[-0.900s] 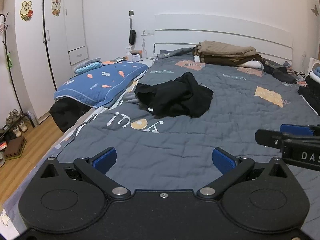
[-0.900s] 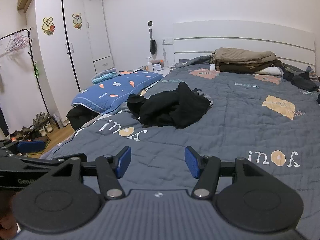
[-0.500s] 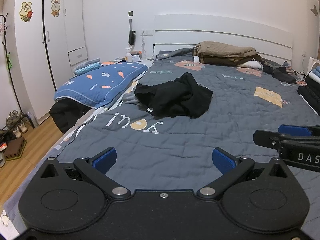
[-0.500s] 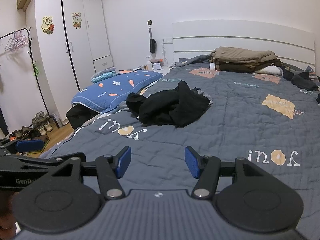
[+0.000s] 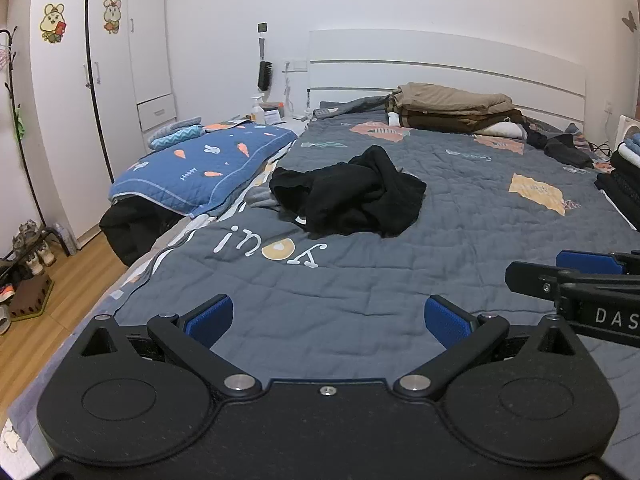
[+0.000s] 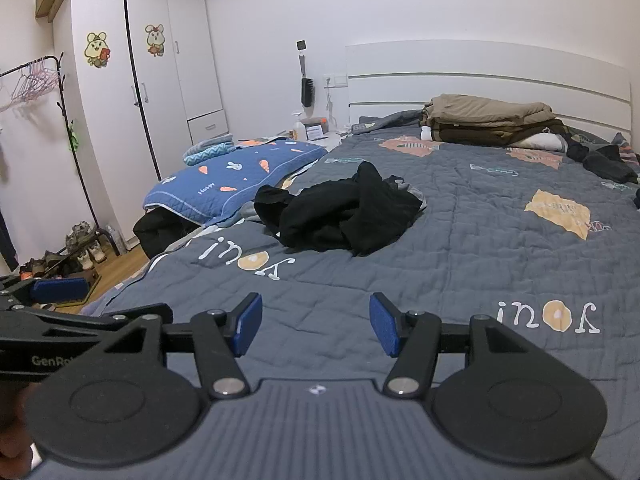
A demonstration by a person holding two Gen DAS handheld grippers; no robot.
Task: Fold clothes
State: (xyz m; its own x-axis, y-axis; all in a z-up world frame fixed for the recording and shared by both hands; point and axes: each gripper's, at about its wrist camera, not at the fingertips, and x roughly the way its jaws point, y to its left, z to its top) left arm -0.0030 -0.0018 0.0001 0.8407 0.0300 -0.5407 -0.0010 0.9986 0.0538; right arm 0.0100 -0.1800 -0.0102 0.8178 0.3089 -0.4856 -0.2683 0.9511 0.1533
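Note:
A crumpled black garment point(image 5: 352, 196) point(image 6: 344, 210) lies in a heap on the grey quilt point(image 5: 460, 216) point(image 6: 480, 248), towards the bed's left side and well ahead of both grippers. My left gripper point(image 5: 328, 320) hovers over the near part of the quilt, jaws wide open with nothing between them. My right gripper point(image 6: 316, 326) is also open and empty, over the quilt to the left gripper's right. Each gripper's tip shows at the edge of the other's view.
A stack of folded brown and beige clothes point(image 5: 452, 108) sits by the white headboard point(image 5: 440, 64). A blue carrot-print cover point(image 5: 204, 168) lies on the left. Dark clothes point(image 5: 620, 176) pile at the right edge. White wardrobe point(image 6: 132, 92), coat rack and shoes stand left.
Both views have shifted very slightly; the grippers stay open and the black garment has not moved.

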